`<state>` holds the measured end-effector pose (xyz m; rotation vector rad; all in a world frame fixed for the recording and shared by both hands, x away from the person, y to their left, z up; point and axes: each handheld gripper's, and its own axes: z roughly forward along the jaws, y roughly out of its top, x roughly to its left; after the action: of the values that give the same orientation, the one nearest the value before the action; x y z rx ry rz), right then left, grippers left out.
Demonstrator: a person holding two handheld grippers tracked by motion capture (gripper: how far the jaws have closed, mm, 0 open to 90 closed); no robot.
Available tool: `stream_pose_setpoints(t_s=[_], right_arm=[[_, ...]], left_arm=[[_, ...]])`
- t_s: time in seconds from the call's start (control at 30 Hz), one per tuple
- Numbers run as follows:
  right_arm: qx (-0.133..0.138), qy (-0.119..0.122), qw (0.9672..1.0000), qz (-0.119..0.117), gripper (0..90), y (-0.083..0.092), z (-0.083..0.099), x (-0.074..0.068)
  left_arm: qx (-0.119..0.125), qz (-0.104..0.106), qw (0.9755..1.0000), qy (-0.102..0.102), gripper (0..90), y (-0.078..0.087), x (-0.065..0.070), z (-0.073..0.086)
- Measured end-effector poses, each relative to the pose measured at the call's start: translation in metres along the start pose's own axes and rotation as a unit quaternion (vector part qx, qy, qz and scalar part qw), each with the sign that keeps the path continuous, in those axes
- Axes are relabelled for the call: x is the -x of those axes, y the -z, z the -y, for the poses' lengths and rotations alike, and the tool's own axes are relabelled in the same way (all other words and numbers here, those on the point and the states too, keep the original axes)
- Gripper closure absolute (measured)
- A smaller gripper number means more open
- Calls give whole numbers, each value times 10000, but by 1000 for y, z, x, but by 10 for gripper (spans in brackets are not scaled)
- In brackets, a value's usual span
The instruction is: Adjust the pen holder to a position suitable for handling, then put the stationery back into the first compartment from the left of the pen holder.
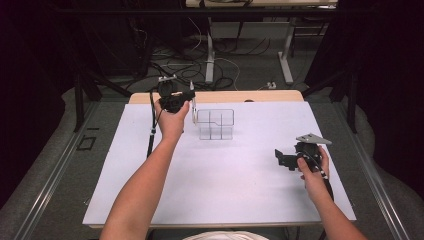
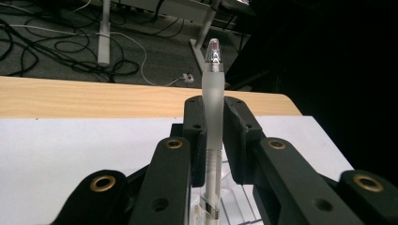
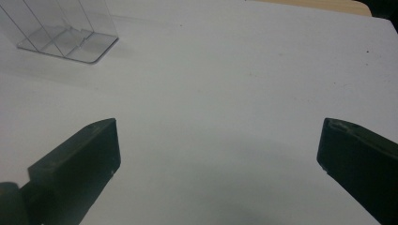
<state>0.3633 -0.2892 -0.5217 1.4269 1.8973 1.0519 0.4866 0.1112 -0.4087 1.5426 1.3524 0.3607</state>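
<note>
Pen [image 2: 212, 101], upright and clamped in the left gripper [image 1: 187, 96], hangs just at 10 o'clock of the clear organizer [image 1: 216, 124]; right gripper [image 3: 218, 150], jaws apart, rests far off.

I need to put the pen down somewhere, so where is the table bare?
Bare: the white table top between the clear organizer and the near edge, and right of the organizer. Crowded: the far left, where the left claw holds the pen beside it.

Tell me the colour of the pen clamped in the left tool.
Frosted translucent white pen with a clear tip; the left gripper view shows it best.
</note>
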Motion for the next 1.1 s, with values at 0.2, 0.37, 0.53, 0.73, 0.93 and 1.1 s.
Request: stream_pose_setpoints(t_s=[0.2, 0.37, 0.53, 0.73, 0.93, 1.1], right_arm=[[-3, -5, 10000, -22, 0, 0, 0, -1], [-6, 6, 10000, -38, 0, -1, 0, -1], [-4, -25, 10000, -58, 0, -1, 0, -1], [-16, -30, 10000, -74, 0, -1, 0, -1], [-33, -9, 9999, -111, 0, -1, 0, -1], [-38, -24, 9999, -126, 0, -1, 1, -2]], left_arm=[[185, 11, 9998, -71, 798, -7, 5, 0], [254, -52, 9996, -96, 798, -11, 4, -3], [253, -18, 9997, -55, 798, -15, 1, -6], [267, -101, 9996, -72, 797, -21, 2, -8], [226, -202, 9994, -135, 798, -32, 0, -3], [142, -235, 9996, -109, 797, -39, 1, 1]])
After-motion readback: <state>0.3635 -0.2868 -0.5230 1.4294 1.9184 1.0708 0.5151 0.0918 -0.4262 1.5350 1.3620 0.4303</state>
